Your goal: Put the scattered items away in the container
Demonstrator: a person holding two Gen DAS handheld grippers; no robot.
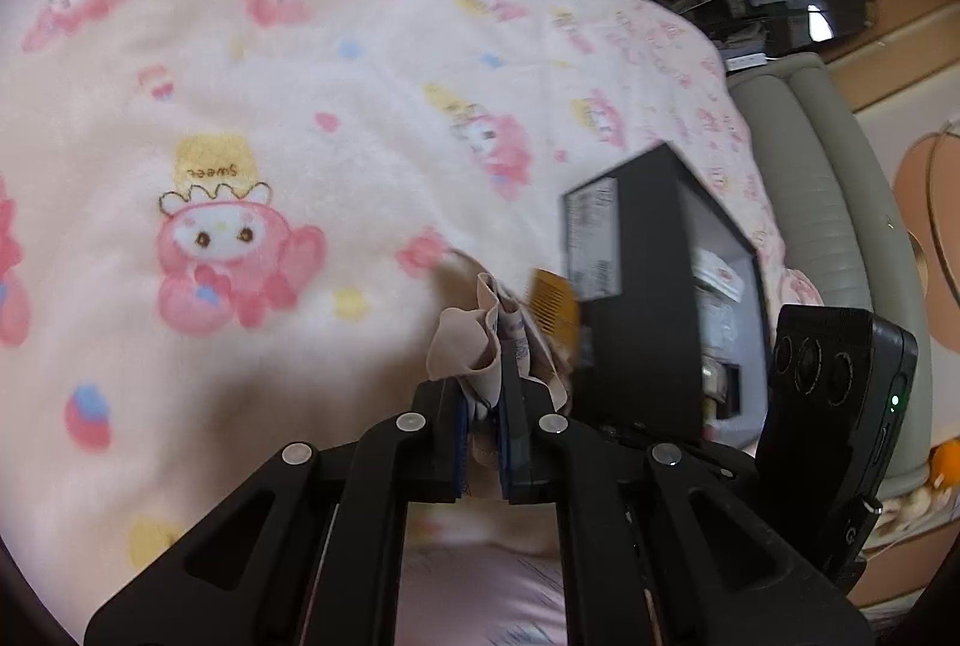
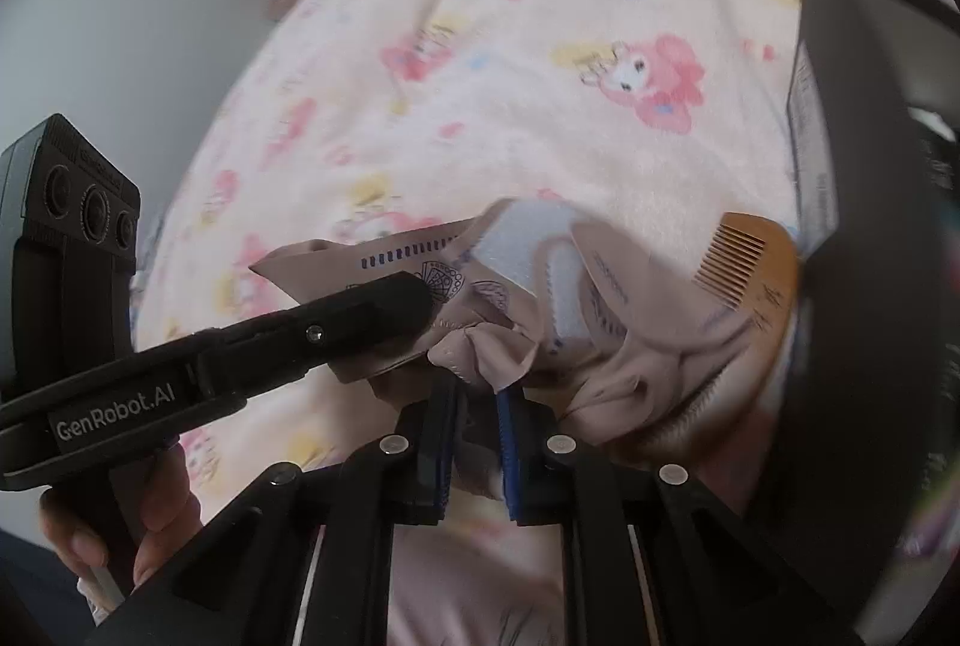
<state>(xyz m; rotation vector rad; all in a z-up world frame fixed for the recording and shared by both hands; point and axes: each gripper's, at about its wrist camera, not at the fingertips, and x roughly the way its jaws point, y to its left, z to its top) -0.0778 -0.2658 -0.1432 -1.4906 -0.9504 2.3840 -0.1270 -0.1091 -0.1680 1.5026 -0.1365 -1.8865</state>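
You are pinching the beige cloth [image 1: 462, 340] with both tools: your left tool [image 1: 487, 409] is pressed together on one fold, your right tool [image 2: 477, 397] is nipping another. The cloth is lying crumpled on the bed [image 1: 288, 118], just beside the black box [image 1: 654, 274], and is covering part of the wooden comb [image 2: 750, 268]. Blur is smearing the box's label beyond reading, and its inside is mostly cut off. Your left hand [image 2: 120, 526] is showing only partly.

Soft daylight, motion blur, fisheye warping.
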